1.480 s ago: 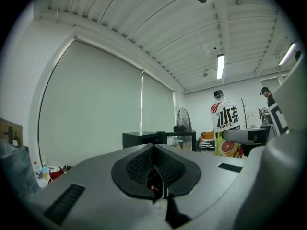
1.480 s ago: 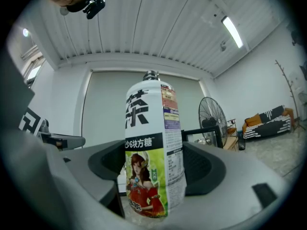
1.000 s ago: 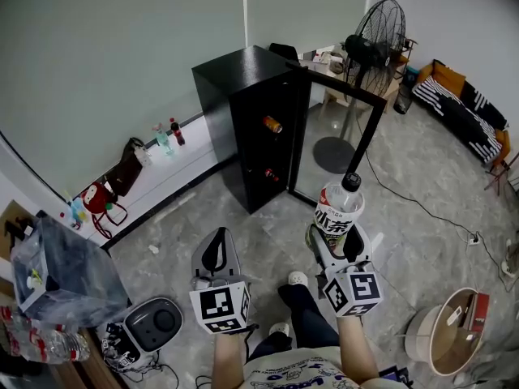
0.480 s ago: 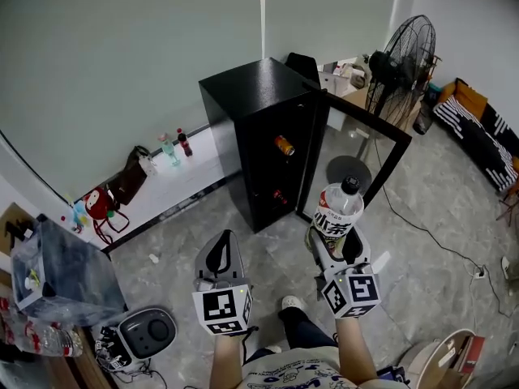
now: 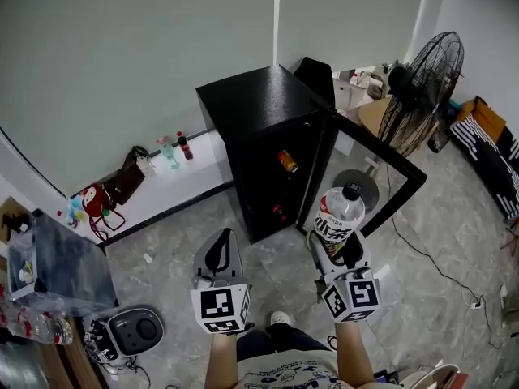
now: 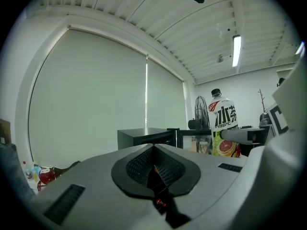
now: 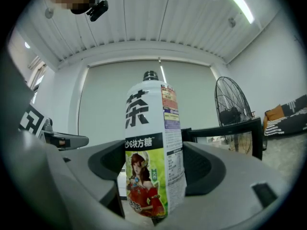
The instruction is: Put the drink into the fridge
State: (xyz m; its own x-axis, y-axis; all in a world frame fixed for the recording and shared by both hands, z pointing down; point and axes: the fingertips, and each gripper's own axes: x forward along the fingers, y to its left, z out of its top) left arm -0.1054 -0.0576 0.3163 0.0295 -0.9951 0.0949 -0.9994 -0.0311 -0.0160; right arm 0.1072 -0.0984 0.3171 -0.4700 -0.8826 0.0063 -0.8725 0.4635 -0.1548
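Right gripper (image 5: pixel 336 248) low and right of centre in the head view, clenched on the lower body of a drink bottle (image 5: pixel 338 215). Bottle upright, black cap on top, white label with large black characters, a green and red picture lower down. In the right gripper view, flanked by both dark pads, 1 pressing each side. Carried in the air above the grey marbled floor (image 5: pixel 454 241), in front of the fridge (image 5: pixel 259 108) and apart from it, not yet inside.

Left gripper (image 5: pixel 220 245) low and left of centre, beside the right one and level with it. Jaws together, nothing between them. Same in the left gripper view: pads meeting along 1 seam, with the bottle visible off to the right.

Black fridge at upper centre, near the pale wall. Glass door (image 5: pixel 381 147) swung open toward the right of the frame. Inside, 2 cans on separate levels: an orange can (image 5: pixel 287 161) above, a red can (image 5: pixel 278 211) below.

Standing fan (image 5: pixel 422 75) at upper right, behind the open door. On the white ledge (image 5: pixel 174 177) left of the fridge, 2 small bottles (image 5: pixel 167 151), then a dark bag (image 5: pixel 130 175) and a red bag (image 5: pixel 94 203) further left. At lower left, a round grey appliance (image 5: pixel 134 329) on the floor, with a plastic-covered box (image 5: pixel 57 266) just above it in the frame.
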